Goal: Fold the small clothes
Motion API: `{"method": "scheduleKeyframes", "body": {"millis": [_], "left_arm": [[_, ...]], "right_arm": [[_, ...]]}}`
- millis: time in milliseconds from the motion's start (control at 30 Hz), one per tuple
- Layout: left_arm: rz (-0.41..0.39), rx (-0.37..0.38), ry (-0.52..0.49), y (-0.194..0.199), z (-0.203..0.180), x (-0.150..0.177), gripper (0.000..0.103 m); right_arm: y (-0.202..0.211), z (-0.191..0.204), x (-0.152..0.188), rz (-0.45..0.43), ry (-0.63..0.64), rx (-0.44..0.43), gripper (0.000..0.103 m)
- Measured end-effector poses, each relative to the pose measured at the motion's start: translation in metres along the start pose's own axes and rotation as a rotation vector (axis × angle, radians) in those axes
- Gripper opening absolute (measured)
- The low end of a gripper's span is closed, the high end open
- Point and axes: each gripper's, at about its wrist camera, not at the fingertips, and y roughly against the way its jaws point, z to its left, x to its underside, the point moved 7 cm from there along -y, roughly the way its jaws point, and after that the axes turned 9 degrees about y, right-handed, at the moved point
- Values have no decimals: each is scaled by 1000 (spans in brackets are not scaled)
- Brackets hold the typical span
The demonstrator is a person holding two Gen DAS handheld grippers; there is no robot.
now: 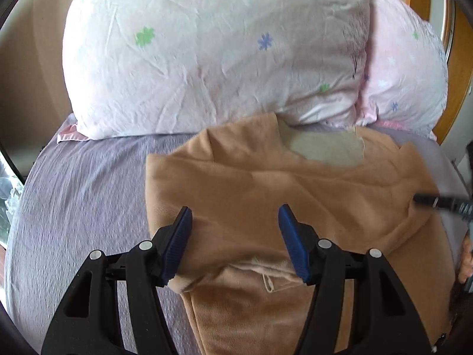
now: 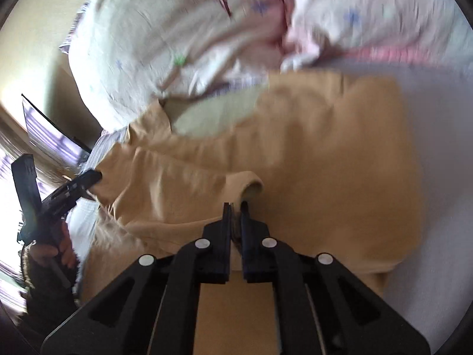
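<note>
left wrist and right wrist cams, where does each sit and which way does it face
Left wrist: sits on the left tongs, open, looking forward over the tan garment toward the pillows; the right tongs' tip shows at the right edge.
Right wrist: sits on the right tongs, shut on a garment fold, facing the pillows; the left tongs and hand show at left.
Shared: garment, pillows, bedsheet.

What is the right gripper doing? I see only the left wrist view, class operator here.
Observer: The right gripper is shut on a fold of the tan garment.
Operator: Is that view sharp?
Observer: No, it is blurred; the pillows smear.
Operator: Can you see the left gripper from there?
Observer: Yes, the left gripper sits at the garment's left edge, a hand holding its handle.
</note>
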Motion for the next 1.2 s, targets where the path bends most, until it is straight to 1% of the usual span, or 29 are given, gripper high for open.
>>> {"method": "scheduleKeyframes", "body": {"millis": [100,133,167,200,233,267,300,333,367,400,467,533,567,600,633,667,700,733,767,800,833,967,1100,1133,1167,1200], "left_arm": [[24,31,-31,-4,-11,8,62],[32,37,-43,-5,-15,12,62],[43,35,-65,-7,-21,17,62],[57,27,-89,-10,-26,23,63],[66,19,-103,-12,-28,26,63],[74,8,-121,-15,-31,30,63],[71,8,-125,-15,-32,31,63],[65,13,-124,-14,-32,30,63],[64,21,-119,-13,-32,30,64],[63,28,-113,-13,-32,28,66],[65,23,-107,-16,-31,26,68],[74,17,-94,-20,-29,27,68],[76,16,-91,-22,-29,27,68],[76,13,-93,-23,-29,28,68],[76,10,-93,-23,-29,28,68],[74,7,-95,-23,-29,29,69],[74,5,-97,-23,-30,29,70],[74,5,-100,-23,-30,30,71],[74,5,-104,-23,-31,31,72],[75,4,-105,-24,-31,32,72],[76,4,-105,-25,-31,33,72],[75,9,-103,-28,-32,33,76],[75,17,-97,-27,-31,34,76],[76,20,-94,-27,-31,34,76],[77,23,-91,-27,-31,34,76],[77,24,-90,-28,-31,34,76]], "right_arm": [[41,-17,-27,-174,-24,78,5],[52,-27,-33,-219,-34,128,5],[57,-42,-36,-238,-49,203,9],[54,-58,-34,-202,-59,278,12],[48,-69,-30,-156,-76,313,18],[46,-84,-24,-128,-123,333,22],[51,-93,-20,-142,-162,330,26],[59,-95,-17,-185,-185,299,33],[65,-94,-16,-213,-182,267,35],[67,-88,-16,-233,-162,224,35],[61,-68,-17,-226,-98,130,36],[47,-53,-18,-193,-52,76,37],[39,-49,-22,-180,-36,75,38],[32,-47,-26,-164,-14,106,38],[27,-47,-27,-148,4,163,38],[26,-50,-29,-138,11,226,38],[30,-55,-28,-143,-15,257,38],[35,-59,-26,-156,-41,262,38],[38,-60,-22,-164,-54,265,35],[42,-64,-19,-168,-67,274,33],[46,-68,-14,-169,-80,283,28],[43,-80,-8,-135,-92,277,28],[21,-85,-5,-64,-93,254,30],[17,-85,-5,-53,-86,255,29],[15,-86,-4,-45,-74,260,15],[15,-86,-2,-45,-63,262,4]]}}
